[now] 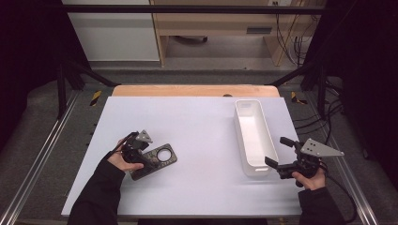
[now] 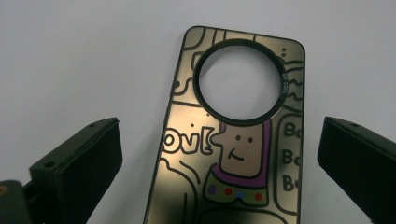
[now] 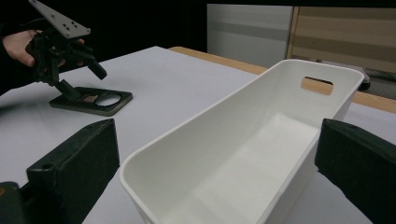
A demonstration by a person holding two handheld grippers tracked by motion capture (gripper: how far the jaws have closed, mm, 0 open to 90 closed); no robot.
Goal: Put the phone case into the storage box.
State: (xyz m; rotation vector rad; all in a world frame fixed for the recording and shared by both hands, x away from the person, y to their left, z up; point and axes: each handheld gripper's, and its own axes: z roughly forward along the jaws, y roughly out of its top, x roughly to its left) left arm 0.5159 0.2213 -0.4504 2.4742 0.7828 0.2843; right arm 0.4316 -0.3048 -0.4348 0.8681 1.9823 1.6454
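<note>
The left gripper (image 1: 141,151) hangs directly above the phone case (image 2: 233,140), its jaws spread wide and holding nothing; in the left gripper view the case lies flat on the white table (image 1: 197,122) in the gap between the two black jaws, with bare table showing on either side of it. The case's long axis runs straight away from this gripper, along its line of sight, so the jaws stand on either side of the two long edges and would close across the narrow width. The large round camera cutout (image 2: 239,83) sits at the end farther from the gripper, and the printed cartoon figure at the nearer end. The grasp seems to turn on that alignment: a drop straight down should set the jaws astride the case. The left hand (image 1: 123,159) is clearly the nearer one. Well off to the side, the right gripper (image 1: 280,154) is also open and empty, its jaws standing on either side of the near end of the white bin (image 3: 243,154), which stretches lengthwise away from it.
</note>
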